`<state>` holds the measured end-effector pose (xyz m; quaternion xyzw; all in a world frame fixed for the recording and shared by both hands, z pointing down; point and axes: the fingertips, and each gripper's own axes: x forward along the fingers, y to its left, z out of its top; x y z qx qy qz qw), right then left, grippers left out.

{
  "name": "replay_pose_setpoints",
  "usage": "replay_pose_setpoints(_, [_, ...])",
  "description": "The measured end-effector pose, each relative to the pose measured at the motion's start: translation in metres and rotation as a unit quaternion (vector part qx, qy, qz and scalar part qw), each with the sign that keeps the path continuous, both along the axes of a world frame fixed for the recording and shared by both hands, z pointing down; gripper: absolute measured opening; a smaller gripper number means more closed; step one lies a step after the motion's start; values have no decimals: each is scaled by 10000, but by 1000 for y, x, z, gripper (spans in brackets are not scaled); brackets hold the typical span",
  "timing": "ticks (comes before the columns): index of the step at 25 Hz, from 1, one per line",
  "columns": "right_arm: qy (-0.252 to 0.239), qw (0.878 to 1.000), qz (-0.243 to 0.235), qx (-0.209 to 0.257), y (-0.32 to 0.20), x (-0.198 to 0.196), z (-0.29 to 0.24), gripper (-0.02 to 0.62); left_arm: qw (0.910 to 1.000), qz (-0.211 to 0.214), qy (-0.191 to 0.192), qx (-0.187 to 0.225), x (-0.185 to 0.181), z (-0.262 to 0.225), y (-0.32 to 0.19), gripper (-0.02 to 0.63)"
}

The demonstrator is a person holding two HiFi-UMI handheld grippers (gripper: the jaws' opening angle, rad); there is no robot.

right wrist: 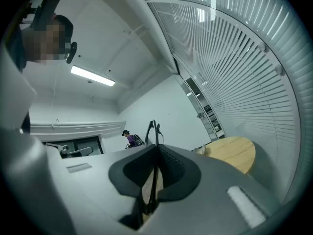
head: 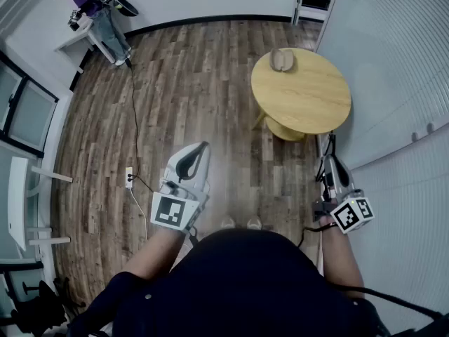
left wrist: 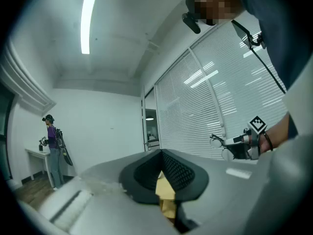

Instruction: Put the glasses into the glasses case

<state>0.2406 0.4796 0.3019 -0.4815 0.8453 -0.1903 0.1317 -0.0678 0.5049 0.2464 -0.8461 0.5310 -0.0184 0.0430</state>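
Observation:
An open tan glasses case (head: 282,60) lies near the far edge of the round yellow table (head: 309,100), well ahead of both grippers. My right gripper (head: 328,161) is held level at the right and is shut on the thin black glasses (right wrist: 153,129), whose frame sticks up past its pads. From the left gripper view the glasses (left wrist: 218,142) show in the right gripper (left wrist: 239,148) in front of the blinds. My left gripper (head: 202,146) hovers over the floor, shut with nothing in it. The case (right wrist: 199,150) and table (right wrist: 234,153) also appear in the right gripper view.
A wall of white blinds (head: 400,69) runs along the right, close to the table. A cable and a power strip (head: 129,177) lie on the wooden floor at the left. A white chair (head: 21,202) stands at the left edge. A person (head: 95,9) stands at a far desk.

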Motion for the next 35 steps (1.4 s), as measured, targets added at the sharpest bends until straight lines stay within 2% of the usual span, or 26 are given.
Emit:
replay_pose_setpoints(4, [-27,9999,-98,22,0,3,3,23,10000,-21,-65,30,8,1,1,6])
replay_pose_setpoints(12, [-39,9996,-255,94,-5,15,4,23,9987,9,-476,194,37,-8,6,6])
replay_pose_setpoints(17, [-26,9980,-519,369,-15,15,2,23,9977,-139,-630,213,45,2,1,6])
replay_pose_setpoints(25, [224,9975,-566,354,-47,1,6,22,9979,-342,-546,-13,20,27,-37,6])
replay_pose_setpoints(32, [342,9988,-297,164,-95,-17,14,21,9988,-64,-467,-90,4,39,-97,6])
replay_pose_setpoints(35, [414,9991,-16,92,-121,-26,15,21,9995,58,-249,-195,-14,45,-132,6])
